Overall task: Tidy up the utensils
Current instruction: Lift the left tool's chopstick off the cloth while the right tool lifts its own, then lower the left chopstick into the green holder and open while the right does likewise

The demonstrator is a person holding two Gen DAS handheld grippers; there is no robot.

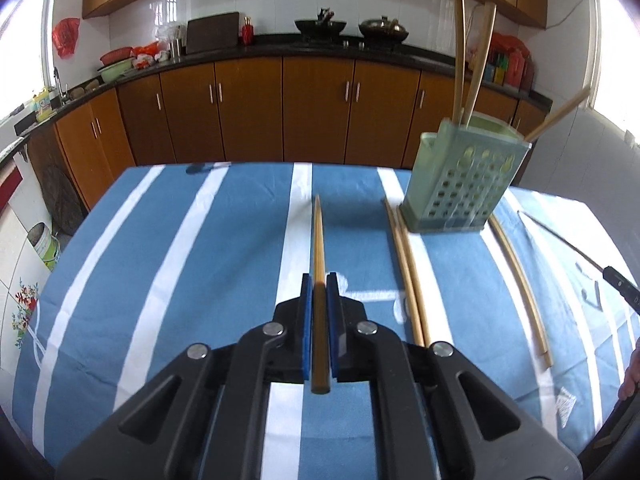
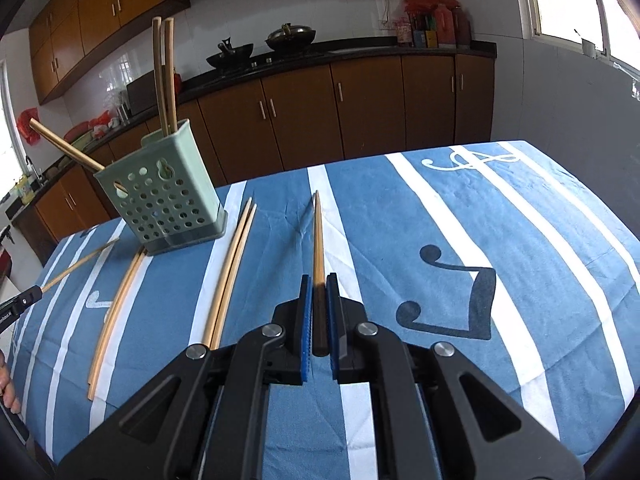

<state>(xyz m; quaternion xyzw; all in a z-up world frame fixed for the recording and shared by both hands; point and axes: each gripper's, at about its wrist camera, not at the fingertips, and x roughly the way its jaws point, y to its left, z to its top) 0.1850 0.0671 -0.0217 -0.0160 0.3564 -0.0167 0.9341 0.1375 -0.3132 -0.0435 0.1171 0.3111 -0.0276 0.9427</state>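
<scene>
A green perforated utensil holder [image 1: 464, 184] stands on the striped tablecloth with three chopsticks [image 1: 474, 64] in it; it also shows in the right wrist view [image 2: 168, 204]. My left gripper [image 1: 319, 280] is shut on a wooden chopstick [image 1: 318, 240] that points forward above the cloth. My right gripper [image 2: 319, 280] is shut on another chopstick [image 2: 318, 236], also pointing forward. Loose chopsticks lie beside the holder: a pair [image 1: 408, 272] on one side and one [image 1: 520, 280] on the other. They also show in the right wrist view [image 2: 228, 276] [image 2: 116, 304].
The table carries a blue and white striped cloth [image 1: 160, 260]. Brown kitchen cabinets [image 1: 248, 108] and a counter with woks [image 1: 320, 26] run behind the table. The other gripper's tip with its chopstick shows at the right edge [image 1: 620, 284] and at the left edge [image 2: 20, 304].
</scene>
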